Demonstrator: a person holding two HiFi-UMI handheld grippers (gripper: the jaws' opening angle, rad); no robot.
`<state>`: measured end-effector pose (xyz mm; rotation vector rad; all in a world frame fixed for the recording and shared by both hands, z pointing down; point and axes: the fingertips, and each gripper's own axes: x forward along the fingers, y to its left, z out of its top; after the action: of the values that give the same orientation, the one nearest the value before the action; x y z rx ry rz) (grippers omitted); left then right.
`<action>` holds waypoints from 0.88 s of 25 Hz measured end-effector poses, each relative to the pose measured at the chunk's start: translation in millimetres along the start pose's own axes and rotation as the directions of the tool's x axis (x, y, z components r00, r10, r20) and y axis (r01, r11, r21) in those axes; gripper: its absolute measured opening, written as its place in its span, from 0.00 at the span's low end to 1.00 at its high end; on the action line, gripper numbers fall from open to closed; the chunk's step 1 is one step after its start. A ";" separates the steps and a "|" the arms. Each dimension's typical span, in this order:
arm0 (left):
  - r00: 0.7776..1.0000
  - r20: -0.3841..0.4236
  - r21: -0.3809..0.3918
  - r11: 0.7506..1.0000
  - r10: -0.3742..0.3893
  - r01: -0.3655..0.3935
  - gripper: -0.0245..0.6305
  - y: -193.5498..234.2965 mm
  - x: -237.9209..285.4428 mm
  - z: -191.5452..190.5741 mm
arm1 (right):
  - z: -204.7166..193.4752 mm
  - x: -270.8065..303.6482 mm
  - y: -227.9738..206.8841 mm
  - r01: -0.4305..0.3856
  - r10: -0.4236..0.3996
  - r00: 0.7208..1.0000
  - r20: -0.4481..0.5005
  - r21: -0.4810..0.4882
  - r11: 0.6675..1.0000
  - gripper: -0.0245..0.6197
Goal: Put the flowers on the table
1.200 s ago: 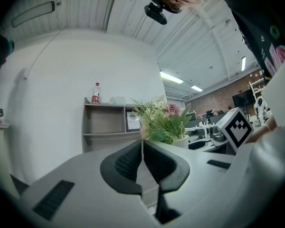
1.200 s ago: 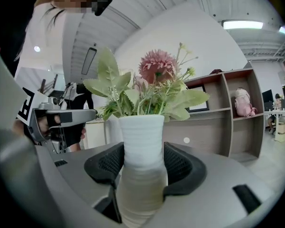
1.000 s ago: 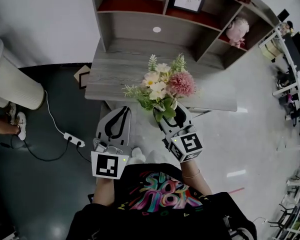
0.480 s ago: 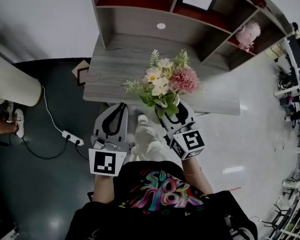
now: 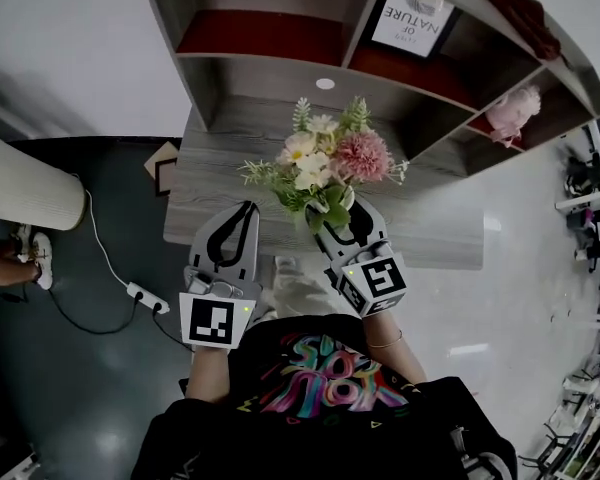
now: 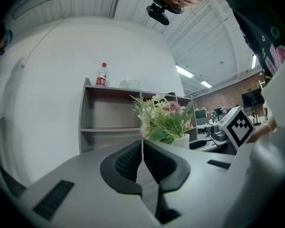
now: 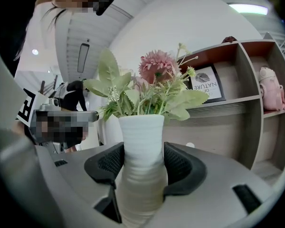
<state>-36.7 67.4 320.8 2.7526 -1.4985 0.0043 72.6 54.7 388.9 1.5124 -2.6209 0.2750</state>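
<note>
A bunch of pink, cream and green flowers [image 5: 325,166] stands in a white ribbed vase [image 7: 141,160]. My right gripper [image 5: 342,226] is shut on the vase's neck and holds it upright above the near part of the grey wooden table [image 5: 220,173]. In the right gripper view the black pads [image 7: 180,167] press both sides of the vase, with the blooms [image 7: 156,69] above. My left gripper [image 5: 232,230] hangs beside it at the table's near edge, jaws together and holding nothing. The flowers [image 6: 164,115] also show in the left gripper view.
A grey shelf unit [image 5: 280,63] with red-lined compartments rises behind the table. It holds a framed print [image 5: 412,16] and a pink plush toy [image 5: 515,113]. A white bin [image 5: 25,183] and a power strip [image 5: 142,293] with its cable sit on the dark floor at left.
Both grippers and the flowers have moved forward, from just short of the table's edge to above its near part. The shelf unit appears closer.
</note>
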 end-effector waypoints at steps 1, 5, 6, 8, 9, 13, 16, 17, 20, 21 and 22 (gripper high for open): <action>1.000 -0.001 0.002 1.000 0.003 -0.003 0.09 5.3 15.3 2.1 | 4.9 12.3 -10.2 -0.007 0.007 1.000 0.005 0.003 1.000 0.46; 1.000 -0.017 0.017 1.000 0.008 -0.008 0.09 25.9 71.1 2.9 | 13.8 57.2 -46.3 -0.032 0.033 0.999 -0.033 0.015 0.999 0.46; 1.000 -0.014 0.021 1.000 0.012 -0.012 0.09 27.5 77.6 3.5 | 16.2 63.4 -51.3 -0.041 0.041 0.999 -0.020 0.014 0.999 0.46; 1.000 -0.007 0.027 0.999 0.026 -0.026 0.09 27.8 82.3 5.5 | 19.7 69.2 -56.4 -0.055 0.055 0.998 0.006 0.009 0.998 0.46; 0.999 -0.003 0.029 0.999 0.034 -0.034 0.09 28.1 83.7 6.6 | 20.7 71.1 -58.0 -0.058 0.058 0.998 0.006 0.008 0.998 0.46; 0.998 0.015 0.034 0.997 0.064 -0.064 0.09 28.0 89.6 10.5 | 20.5 75.9 -61.0 -0.096 0.096 0.995 -0.006 -0.010 0.995 0.46; 0.996 0.025 0.034 0.996 0.084 -0.085 0.09 26.4 89.3 13.5 | 22.2 75.8 -60.5 -0.122 0.122 0.993 -0.003 -0.025 0.992 0.46; 0.996 0.026 0.034 0.995 0.089 -0.090 0.09 26.4 88.9 14.5 | 23.4 75.5 -59.8 -0.126 0.126 0.992 -0.002 -0.025 0.992 0.46; 0.995 0.023 0.032 0.994 0.100 -0.101 0.09 36.0 93.7 14.8 | 25.3 85.5 -57.7 -0.141 0.141 0.990 -0.004 -0.018 0.990 0.46; 0.994 0.019 0.030 0.994 0.104 -0.105 0.09 42.0 96.5 13.8 | 24.5 91.9 -56.6 -0.146 0.146 0.989 -0.009 -0.017 0.989 0.46; 0.994 0.016 0.029 0.994 0.108 -0.108 0.09 47.9 98.7 12.8 | 23.5 98.0 -55.2 -0.151 0.150 0.989 -0.014 -0.016 0.988 0.46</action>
<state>-23.4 -41.6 308.8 2.6957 -1.6630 0.0076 71.4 -60.2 389.2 1.3047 -2.7239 0.2732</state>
